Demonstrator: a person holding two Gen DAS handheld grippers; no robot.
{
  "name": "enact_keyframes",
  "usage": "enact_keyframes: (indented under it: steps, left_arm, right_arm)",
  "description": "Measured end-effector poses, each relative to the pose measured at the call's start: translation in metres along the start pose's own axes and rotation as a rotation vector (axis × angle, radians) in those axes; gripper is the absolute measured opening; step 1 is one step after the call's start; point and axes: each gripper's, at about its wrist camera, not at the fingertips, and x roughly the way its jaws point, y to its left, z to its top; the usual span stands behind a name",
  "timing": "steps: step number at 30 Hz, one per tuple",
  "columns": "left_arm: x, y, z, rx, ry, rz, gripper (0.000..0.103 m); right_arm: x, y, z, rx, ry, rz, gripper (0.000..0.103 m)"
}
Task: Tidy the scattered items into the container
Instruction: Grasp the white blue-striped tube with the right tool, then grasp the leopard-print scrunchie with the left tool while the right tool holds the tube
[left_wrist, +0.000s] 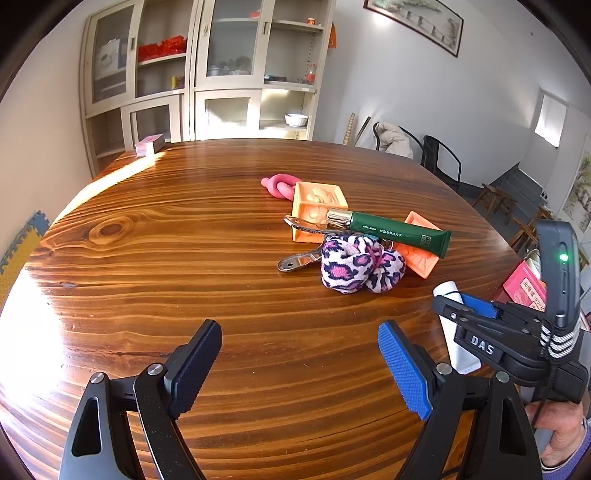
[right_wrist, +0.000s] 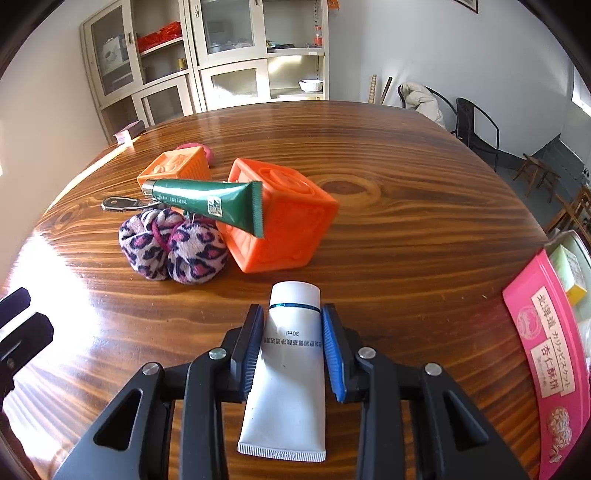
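A white tube (right_wrist: 291, 354) lies on the wooden table (right_wrist: 406, 229) with its cap pointing away, and my right gripper (right_wrist: 293, 314) is shut on it, blue pads pressing both sides just below the cap. The left wrist view shows that gripper (left_wrist: 461, 306) at the right, on the tube (left_wrist: 448, 291). My left gripper (left_wrist: 299, 343) stands open over bare wood with nothing between its fingers. Beyond lie a green tube (right_wrist: 210, 203), a leopard-print plush piece (right_wrist: 173, 247), two orange cubes (right_wrist: 288, 221) (right_wrist: 177, 166) and a metal clip (right_wrist: 118, 203).
A pink box (right_wrist: 546, 354) with packets inside sits at the table's right edge. A pink knotted piece (left_wrist: 279, 184) lies behind the cubes. A small card stack (left_wrist: 149, 144) rests at the far left corner. Cabinets and chairs stand past the table.
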Motion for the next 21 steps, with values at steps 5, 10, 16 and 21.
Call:
enact_keyframes:
  steps: [5, 10, 16, 21]
  left_arm:
    - [0.007, -0.005, -0.001, 0.01, 0.006, 0.006, 0.089]
    - [0.025, -0.021, 0.003, 0.028, 0.027, 0.012, 0.089]
    - [0.053, -0.048, 0.012, 0.072, 0.053, 0.009, 0.089]
    - [0.076, -0.06, 0.022, 0.074, 0.064, 0.039, 0.089]
  right_arm:
    - [-0.01, -0.015, -0.009, 0.039, -0.001, 0.011, 0.035]
    - [-0.011, -0.029, -0.012, 0.081, 0.01, 0.027, 0.035]
    - [-0.017, -0.039, -0.011, 0.101, 0.002, 0.044, 0.035]
    - [-0.019, -0.049, -0.01, 0.119, -0.008, 0.035, 0.035]
